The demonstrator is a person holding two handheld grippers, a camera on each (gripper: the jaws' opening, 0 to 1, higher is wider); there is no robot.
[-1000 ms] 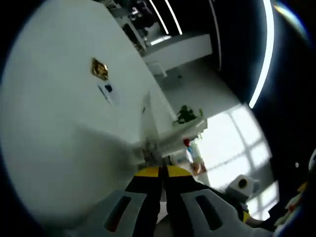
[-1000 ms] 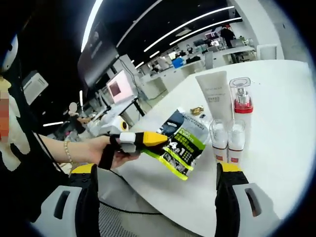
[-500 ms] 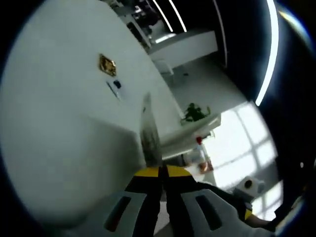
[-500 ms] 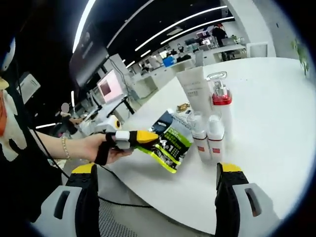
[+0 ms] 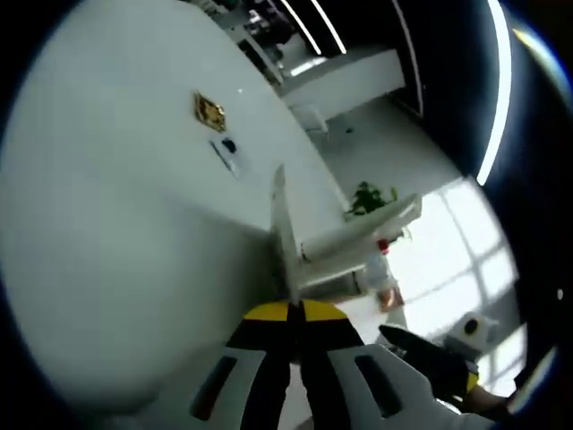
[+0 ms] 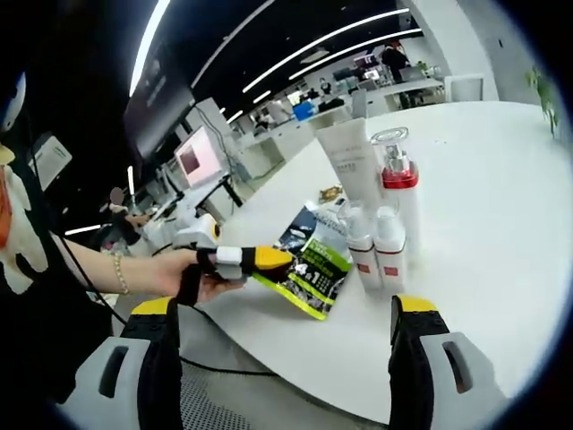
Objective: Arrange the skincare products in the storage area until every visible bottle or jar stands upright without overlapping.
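Between the left gripper's (image 6: pixel 273 260) jaws, the sachet (image 6: pixel 309 269) is pinched.

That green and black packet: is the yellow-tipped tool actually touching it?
Touching. In the right gripper view the left tool has its yellow tips closed on the edge of the green and black packet, which lies on the white table.

The right gripper (image 6: pixel 285 354) has two black jaws capped with yellow tips, each rising from a pale grey housing with a dark slanted slot. The left gripper (image 6: pixel 269 260) has a yellow nose behind a white band and a black grip; its own jaws (image 5: pixel 296 336) are black under a yellow cap. The person wears a black top and a beaded bracelet (image 6: pixel 119 273).
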